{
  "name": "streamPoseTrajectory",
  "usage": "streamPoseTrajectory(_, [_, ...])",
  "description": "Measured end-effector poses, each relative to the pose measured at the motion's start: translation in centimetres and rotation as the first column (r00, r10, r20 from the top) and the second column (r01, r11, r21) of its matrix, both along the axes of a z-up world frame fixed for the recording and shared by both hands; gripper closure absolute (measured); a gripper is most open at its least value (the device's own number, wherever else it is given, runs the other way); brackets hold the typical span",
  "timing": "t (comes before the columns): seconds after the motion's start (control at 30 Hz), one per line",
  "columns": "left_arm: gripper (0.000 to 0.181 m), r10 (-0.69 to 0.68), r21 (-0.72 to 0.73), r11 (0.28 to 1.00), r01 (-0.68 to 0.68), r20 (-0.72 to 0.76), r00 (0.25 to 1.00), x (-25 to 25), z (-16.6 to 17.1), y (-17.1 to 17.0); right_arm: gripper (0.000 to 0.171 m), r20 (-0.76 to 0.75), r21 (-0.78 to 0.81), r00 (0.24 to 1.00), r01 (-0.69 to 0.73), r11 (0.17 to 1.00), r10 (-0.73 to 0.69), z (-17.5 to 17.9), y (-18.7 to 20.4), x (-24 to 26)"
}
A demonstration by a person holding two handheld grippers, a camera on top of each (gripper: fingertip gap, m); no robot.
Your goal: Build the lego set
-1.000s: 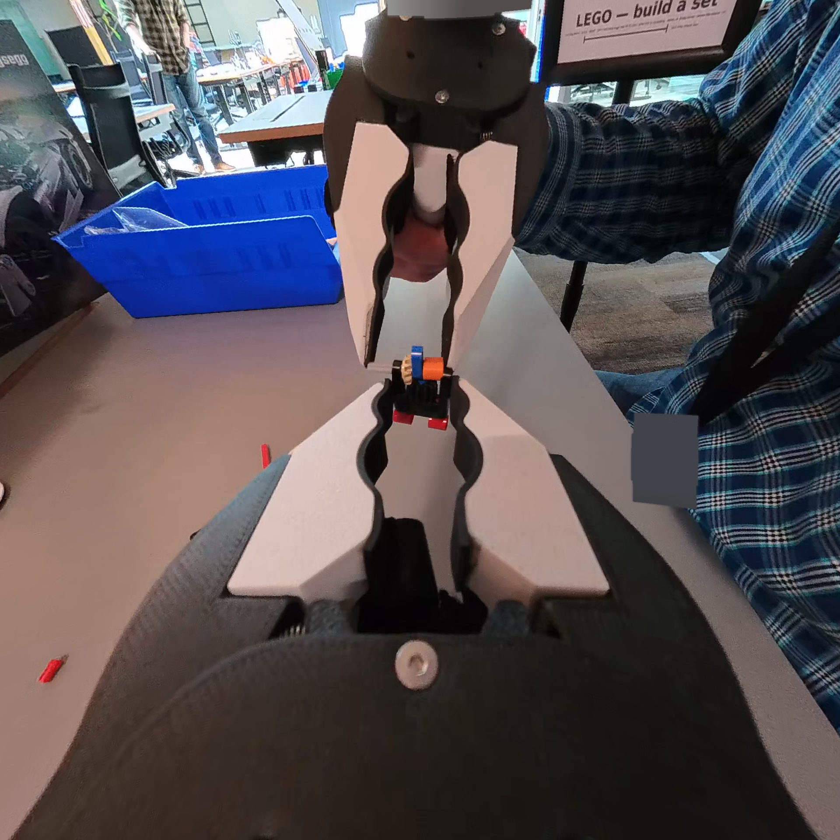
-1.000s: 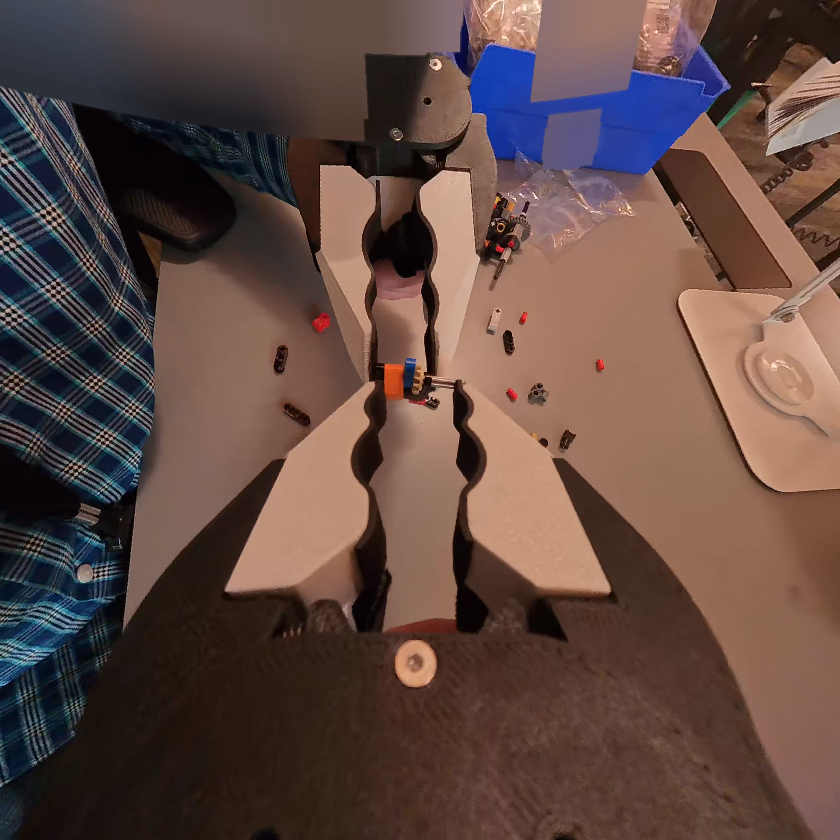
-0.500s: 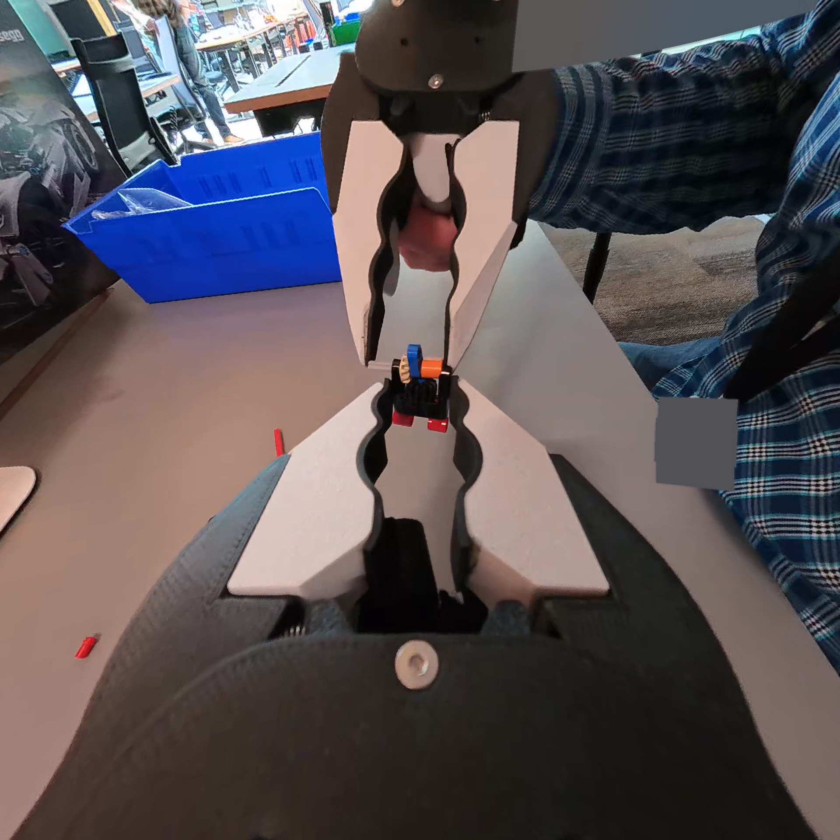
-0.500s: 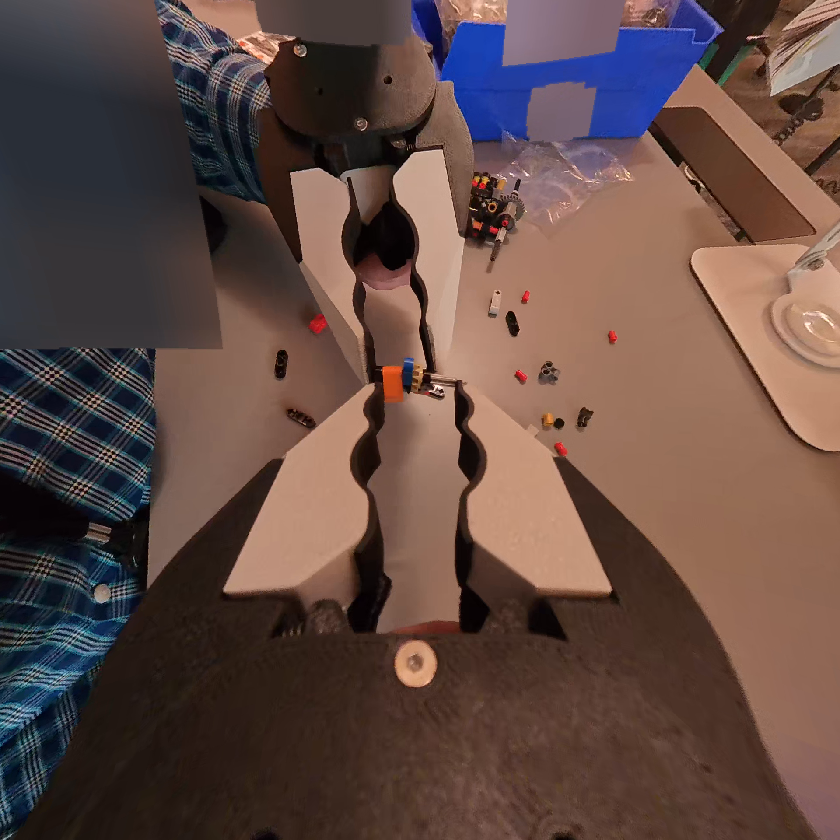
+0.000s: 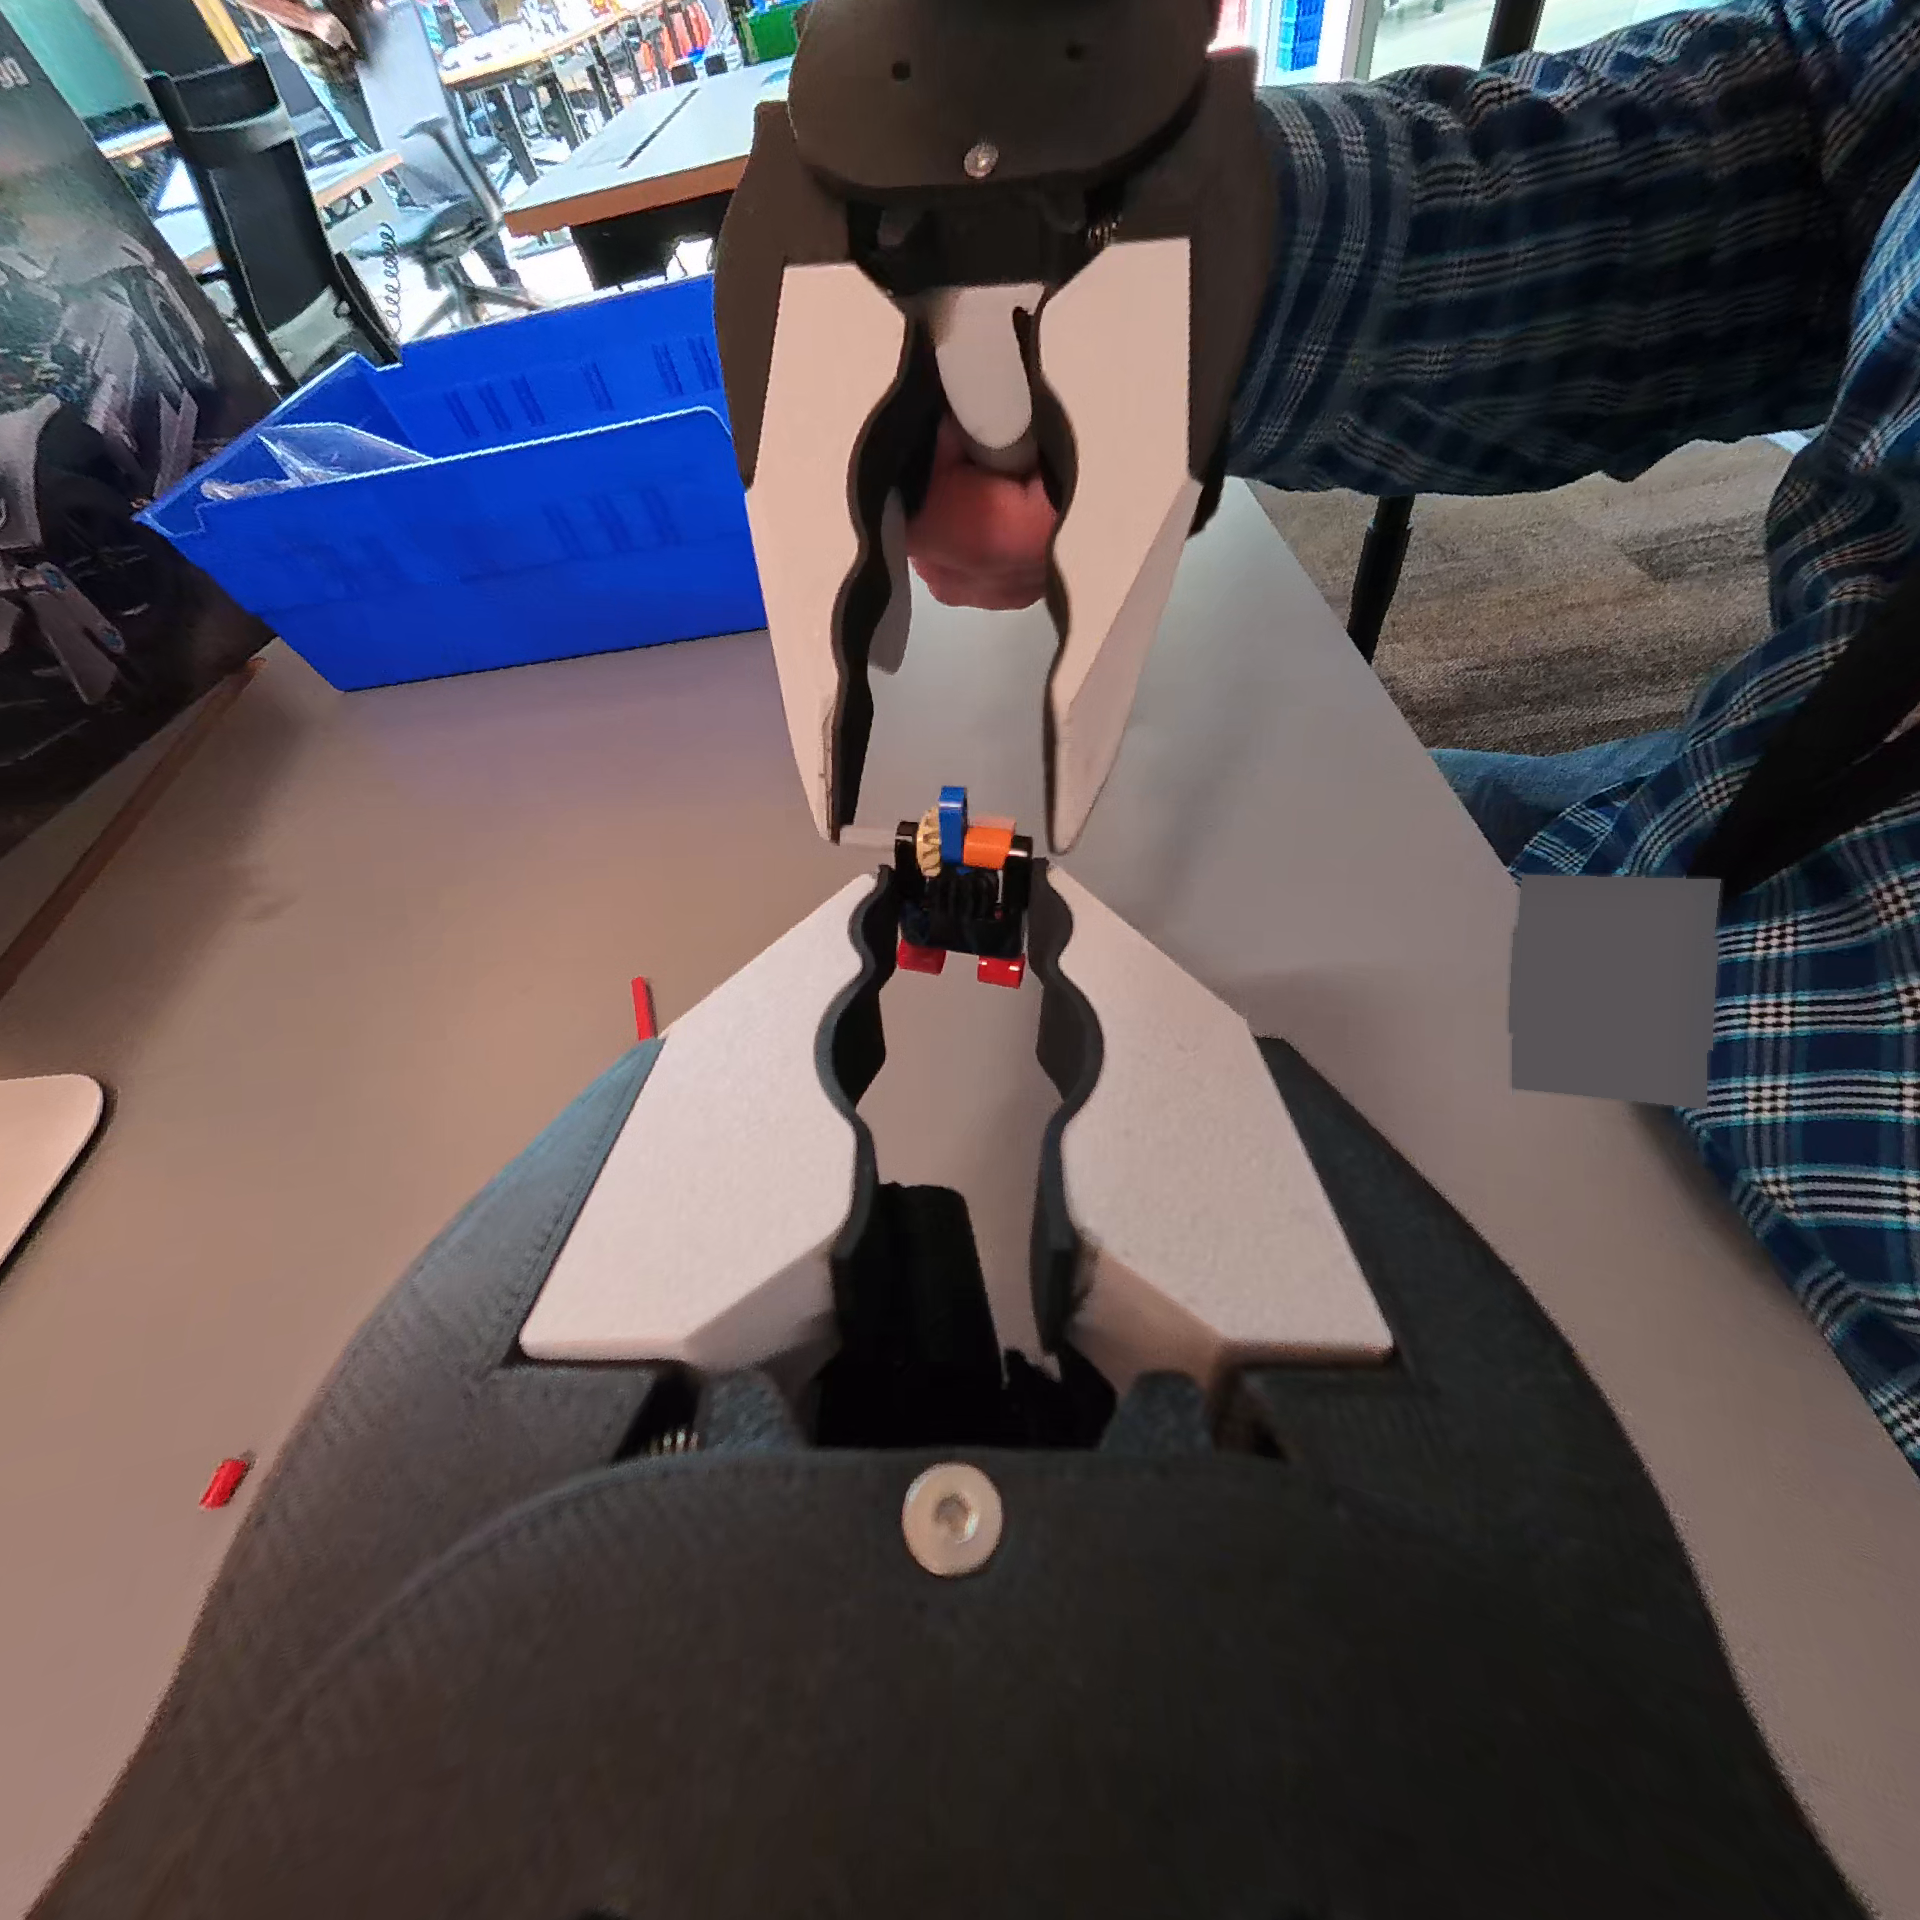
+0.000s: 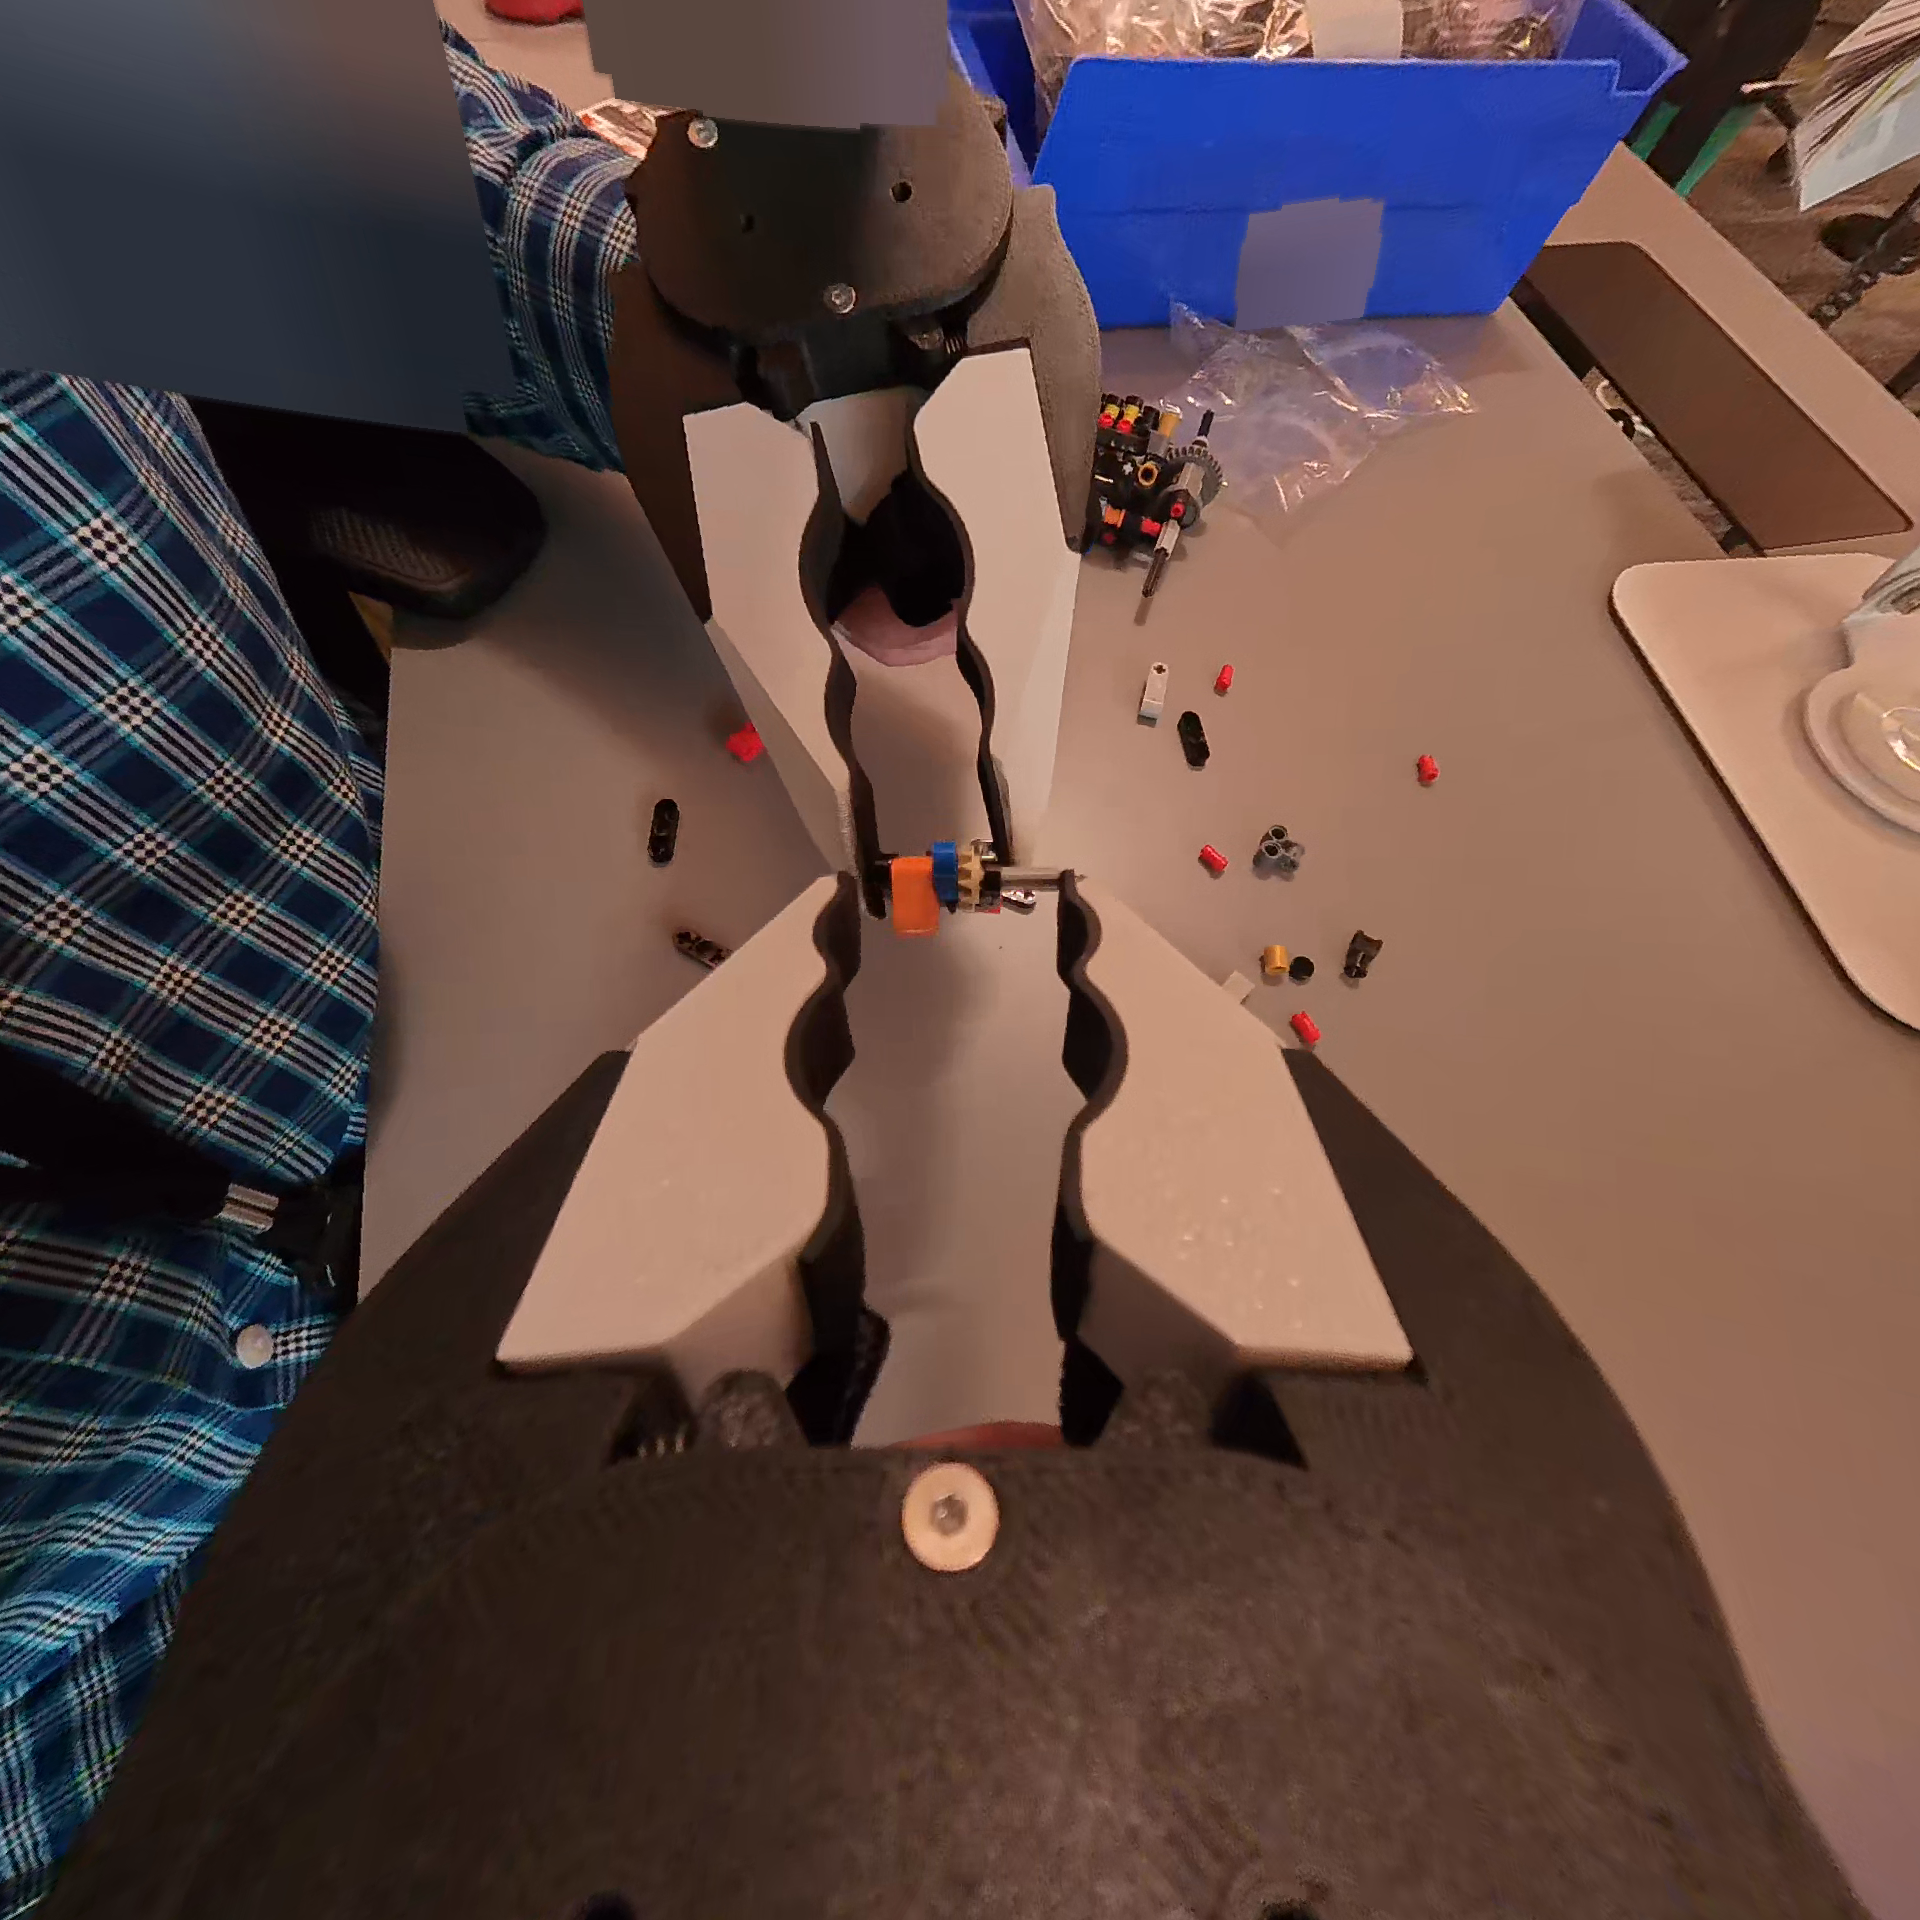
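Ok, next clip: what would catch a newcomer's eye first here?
The two grippers meeting tip to tip at the centre, the left gripper clamping a small black lego assembly whose axle the right gripper pinches. Next, the blue bin at the table's far edge, and loose lego pieces scattered on the grey table.

Right gripper [image 6: 961,894] and left gripper [image 6: 930,847] tip-to-tip on small lego assembly [image 6: 940,881] (orange, blue, tan gear).

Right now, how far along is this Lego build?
Early to midway, I'd guess. Done: a larger sub-assembly stands on the table near the blue bin. In hand: both grippers, left and right, pinch a small geared piece between them. Left: loose parts lie scattered, unattached.
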State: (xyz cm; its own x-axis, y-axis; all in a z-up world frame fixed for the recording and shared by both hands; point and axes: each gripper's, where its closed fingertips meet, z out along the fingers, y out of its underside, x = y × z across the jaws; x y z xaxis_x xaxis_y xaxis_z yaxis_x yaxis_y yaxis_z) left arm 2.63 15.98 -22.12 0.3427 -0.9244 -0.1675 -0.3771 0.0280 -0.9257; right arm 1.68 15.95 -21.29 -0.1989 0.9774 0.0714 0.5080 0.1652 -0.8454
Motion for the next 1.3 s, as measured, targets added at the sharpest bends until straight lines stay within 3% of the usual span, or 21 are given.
streamPoseTrajectory(0.93, [0.159,-0.005,-0.005,1.000,0.005,-0.117,0.993,0.6,-1.9,0.2,0.142,0.076,0.098,0.997,0.013,0.995,-0.021,-1.9,0.1,0.5])
streamPoseTrajectory(0.97, [0.159,0.019,0.007,1.000,-0.018,-0.116,0.993,0.5,-1.8,0.6,0.153,0.077,0.093,0.997,0.005,0.996,-0.012,-2.0,-0.1,0.6])
streamPoseTrajectory(1.0, [0.159,0.008,-0.004,1.000,-0.008,-0.121,0.993,0.5,-1.9,0.5,0.153,0.075,0.096,0.997,0.007,0.995,-0.014,-2.0,-0.1,0.5])
streamPoseTrajectory(1.23, [0.158,0.036,-0.008,0.999,-0.037,-0.136,0.990,0.3,-3.0,0.7,0.151,0.084,0.081,0.995,0.051,0.995,-0.058,-3.0,0.1,0.4])
streamPoseTrajectory(1.3, [0.158,0.029,-0.010,0.999,-0.030,-0.130,0.991,0.4,-3.0,0.6,0.142,0.077,0.099,0.993,0.082,0.992,-0.090,-2.9,0.6,0.5])
